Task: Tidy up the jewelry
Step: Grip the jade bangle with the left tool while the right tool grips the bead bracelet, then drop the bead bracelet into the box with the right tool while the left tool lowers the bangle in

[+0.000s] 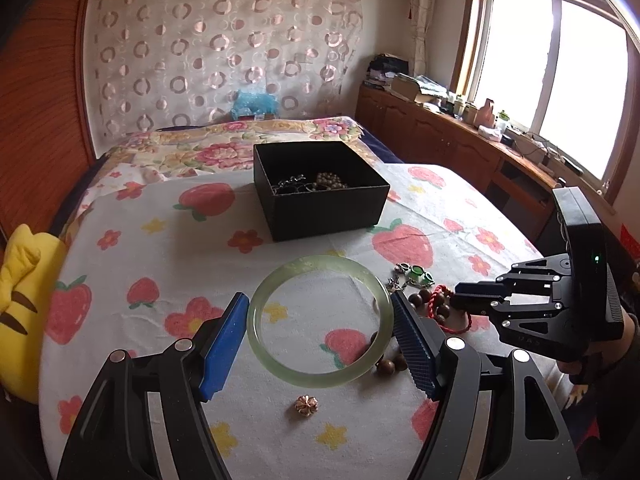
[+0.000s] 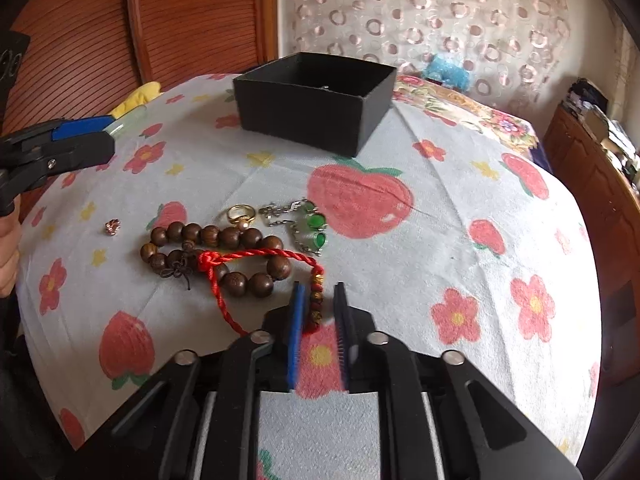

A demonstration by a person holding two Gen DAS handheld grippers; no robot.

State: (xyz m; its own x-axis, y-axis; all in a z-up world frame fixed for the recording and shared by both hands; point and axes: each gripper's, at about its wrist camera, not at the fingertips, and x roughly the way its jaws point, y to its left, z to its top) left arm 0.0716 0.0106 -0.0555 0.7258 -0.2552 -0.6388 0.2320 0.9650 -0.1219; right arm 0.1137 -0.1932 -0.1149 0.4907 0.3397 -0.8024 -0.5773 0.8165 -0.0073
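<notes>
A bed covered by a white cloth printed with strawberries and flowers. Near its middle sits an open black box, the landmark here; a silver chain and a string of pale beads already lie inside it.

The left gripper, on the near side of the box, has its 2 blue-padded fingers spread around a pale green jade bangle. Both pads appear to touch the bangle's outer rim, so it looks held across its width, though how firm the hold is cannot be told. In the right wrist view the bangle seems raised a little off the cloth.

The right gripper, nearer the viewer than the box and to the bangle's right, has its fingers narrowly parted on either side of the beaded part of a red cord bracelet; whether they pinch it cannot be told.

Between this gripper and the box lie a brown wooden bead bracelet, a gold ring and a silver bracelet with green stones. A small rose-gold flower charm lies apart, farther from the box than the bangle.

The step in hand appears to be picking up the bangle. Next, it likely needs carrying forward over the box rim and releasing inside, gently, since jade can crack.
</notes>
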